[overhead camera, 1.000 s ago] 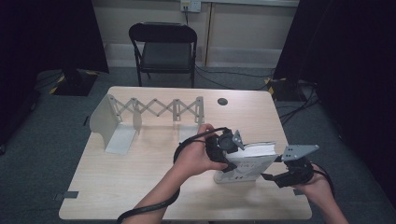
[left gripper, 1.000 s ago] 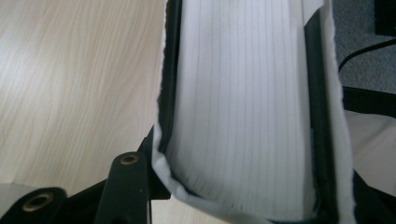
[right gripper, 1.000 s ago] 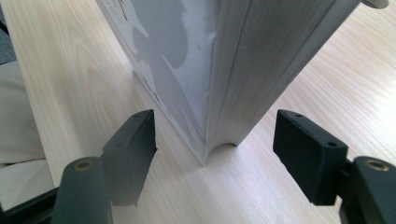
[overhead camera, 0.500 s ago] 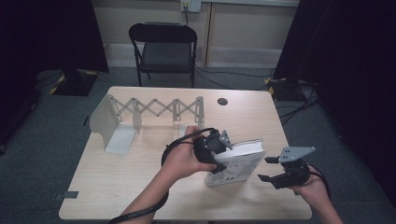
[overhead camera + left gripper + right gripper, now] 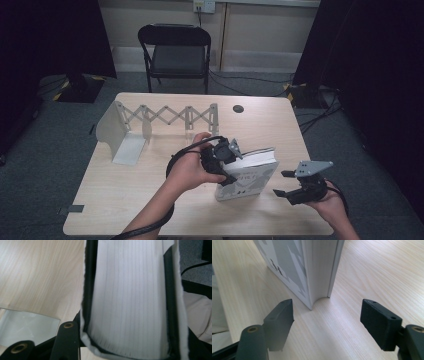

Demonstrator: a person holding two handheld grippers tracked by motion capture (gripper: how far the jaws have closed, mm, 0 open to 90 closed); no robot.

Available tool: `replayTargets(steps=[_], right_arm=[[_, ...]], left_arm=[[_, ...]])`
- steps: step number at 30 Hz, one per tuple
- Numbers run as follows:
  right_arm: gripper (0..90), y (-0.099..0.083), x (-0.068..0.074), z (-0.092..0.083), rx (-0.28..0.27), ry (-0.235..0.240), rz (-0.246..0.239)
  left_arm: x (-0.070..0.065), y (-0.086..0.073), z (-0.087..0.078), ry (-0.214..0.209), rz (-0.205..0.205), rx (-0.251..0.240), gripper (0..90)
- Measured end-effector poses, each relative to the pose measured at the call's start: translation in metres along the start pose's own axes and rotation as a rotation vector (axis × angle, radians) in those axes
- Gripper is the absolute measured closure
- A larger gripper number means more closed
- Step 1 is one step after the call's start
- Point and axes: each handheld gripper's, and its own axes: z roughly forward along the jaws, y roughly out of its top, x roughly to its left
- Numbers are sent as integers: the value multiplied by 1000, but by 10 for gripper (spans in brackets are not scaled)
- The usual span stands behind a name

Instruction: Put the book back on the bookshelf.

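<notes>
Nearest the bottom edge of the high view, the right tool (image 5: 286, 183) is held low over the desk (image 5: 125, 200) at about 5 o'clock, its jaws spread wide with nothing between them; they've just been opening a bit more. In the right gripper view the book's (image 5: 312, 270) lower corner is seen just ahead of those jaws, not touched by them.

A little farther in, at roughly 6 o'clock of the desk's middle, the book (image 5: 245, 177) is kept propped up on its edge, tilted, with the patterned cover turned toward the near side. It's clamped by the left tool (image 5: 225, 162), whose jaws are closed over the page block, as seen in the left gripper view, where the pages (image 5: 130, 297) are flanked by both jaws.

Farther back, around 10 o'clock, an expanding white book rack (image 5: 150, 117) is stood along the far side. Behind the desk, at 12 o'clock, a black folding chair (image 5: 175, 47) is parked.
</notes>
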Motion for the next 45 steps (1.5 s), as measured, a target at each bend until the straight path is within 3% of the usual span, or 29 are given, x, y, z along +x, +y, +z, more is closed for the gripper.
replayTargets(steps=[5,13,16,17,26,34,45], right_arm=[[227,-10,-1,5,-2,-9,23],[203,-24,0,14,0,-29,56],[180,-27,1,18,4,-52,62],[170,-28,1,19,8,-54,64],[153,-42,3,29,28,-61,103],[140,-52,5,36,25,-101,135],[140,-59,6,43,32,-120,142]], left_arm=[[3,2,-1,-8,6,-11,473],[5,8,-3,-15,28,11,439],[4,11,-5,-16,9,24,424],[5,12,-6,-16,20,33,424],[6,20,-12,-18,9,15,421],[8,30,-12,-22,15,6,418],[9,40,-8,-29,10,0,420]])
